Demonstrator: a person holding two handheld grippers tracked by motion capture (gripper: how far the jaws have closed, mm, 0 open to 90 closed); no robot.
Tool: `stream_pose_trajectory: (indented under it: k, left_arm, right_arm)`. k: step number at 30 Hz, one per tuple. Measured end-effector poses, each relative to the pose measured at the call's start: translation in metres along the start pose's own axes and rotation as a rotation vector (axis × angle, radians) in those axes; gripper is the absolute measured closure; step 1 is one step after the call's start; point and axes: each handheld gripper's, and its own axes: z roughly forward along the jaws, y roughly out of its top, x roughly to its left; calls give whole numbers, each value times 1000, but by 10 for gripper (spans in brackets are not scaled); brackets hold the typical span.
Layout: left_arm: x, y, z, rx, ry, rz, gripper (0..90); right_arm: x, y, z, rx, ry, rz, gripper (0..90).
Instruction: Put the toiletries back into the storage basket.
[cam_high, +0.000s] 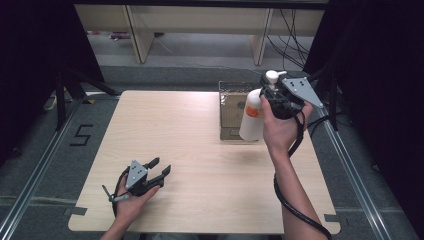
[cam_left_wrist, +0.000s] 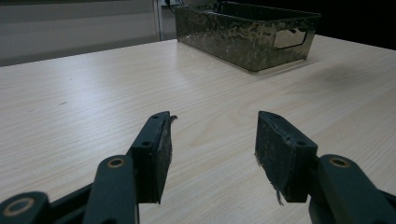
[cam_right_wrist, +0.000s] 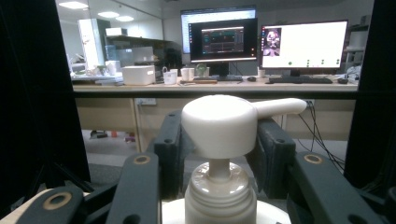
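High view: right gripper (cam_high: 274, 95) at 2 o'clock on the table (cam_high: 200, 150), jaws clamped on the neck of a white pump bottle (cam_high: 251, 115), held just beside the metal basket (cam_high: 231, 107). Left gripper (cam_high: 159, 170) rests at 7 o'clock, jaws apart, holding nothing.

The table (cam_high: 200, 150) is pale wood with a fine straight grain. On it, the bin (cam_left_wrist: 247, 35) is dull metallic grey-green — its walls dimpled and glinting. Beside the bin, the pump bottle (cam_high: 251, 116) is white with an orange mark. Both grippers — left (cam_high: 161, 167), right (cam_high: 272, 95) — are black with grey plates.
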Motion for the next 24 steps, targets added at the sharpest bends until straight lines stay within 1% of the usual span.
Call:
stream_pose_trajectory:
  k: [2,5,6,8,9,10,13,16,19,21,23,24]
  left_arm:
    - [0,0,0,-1,0,0,454]
    - [0,0,0,-1,0,0,454]
    - [0,0,1,-13,-6,-2,454]
    - [0,0,0,0,0,1,454]
    - [0,0,1,-11,-5,-2,454]
    - [0,0,0,-2,-1,0,454]
    - [0,0,0,-4,-1,-1,454]
    - [0,0,0,-4,-1,-1,454]
    - [0,0,0,-4,-2,0,454]
    - [0,0,0,-3,-1,-1,454]
    - [0,0,0,-3,-2,-1,454]
    - [0,0,0,-4,-2,-1,454]
  right_arm:
    - [0,1,1,-4,-2,7,599]
    - [-1,2,3,-4,-2,4,599]
    - [-1,2,4,-8,-6,7,599]
    - [-1,3,6,-8,-5,4,599]
    - [-1,3,7,-12,-4,9,599]
    - [-1,4,8,-7,-2,7,599]
    - [-1,5,11,-12,-3,1,599]
    - [-1,6,12,-15,-6,6,599]
    - [0,7,15,-7,-4,14,599]
    - [0,8,18,-14,-6,2,599]
    - [0,9,20,-13,-1,5,599]
    - [0,9,21,-6,-5,7,599]
